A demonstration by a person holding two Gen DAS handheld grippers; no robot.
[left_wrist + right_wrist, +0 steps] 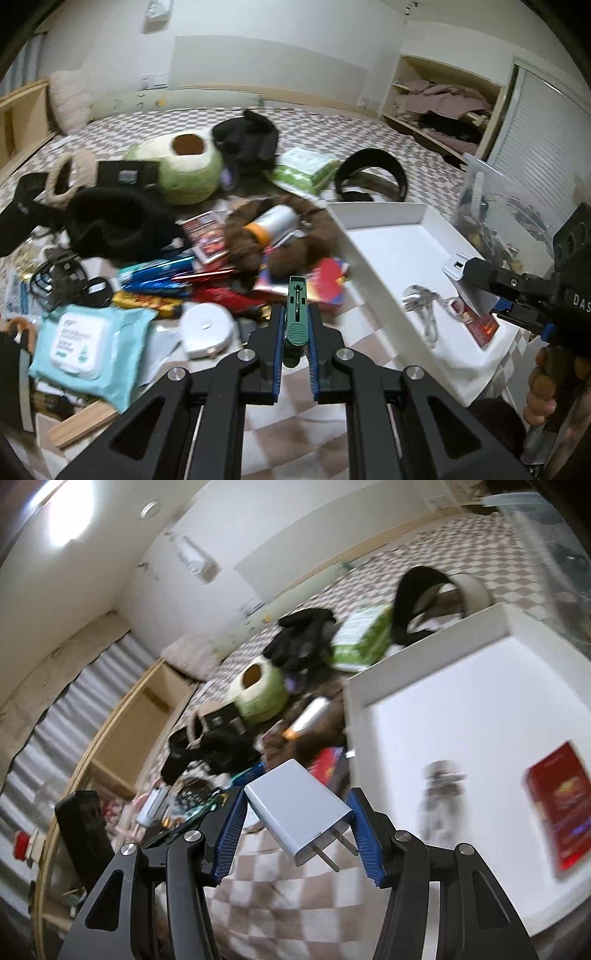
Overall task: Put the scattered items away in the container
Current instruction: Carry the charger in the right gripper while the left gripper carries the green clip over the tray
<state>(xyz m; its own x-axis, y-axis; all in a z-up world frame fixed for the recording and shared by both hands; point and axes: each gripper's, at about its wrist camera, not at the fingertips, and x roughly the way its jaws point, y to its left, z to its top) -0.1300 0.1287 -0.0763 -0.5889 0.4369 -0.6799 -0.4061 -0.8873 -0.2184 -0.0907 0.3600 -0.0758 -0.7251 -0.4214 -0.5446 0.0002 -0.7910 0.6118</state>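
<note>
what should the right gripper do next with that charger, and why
Probably ease it a little further over the white tray and let go. The right gripper is shut on the white charger, and in the left wrist view it already hangs above the tray floor by the keys and red card.

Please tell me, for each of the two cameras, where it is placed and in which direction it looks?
Left wrist: on the left gripper, looking along its fingers, shut on a green tool, over the bed clutter; a hand shows.
Right wrist: on the right gripper, tilted, holding a white charger beside the white tray.
Shared: tray, red packet, avocado plush.
</note>
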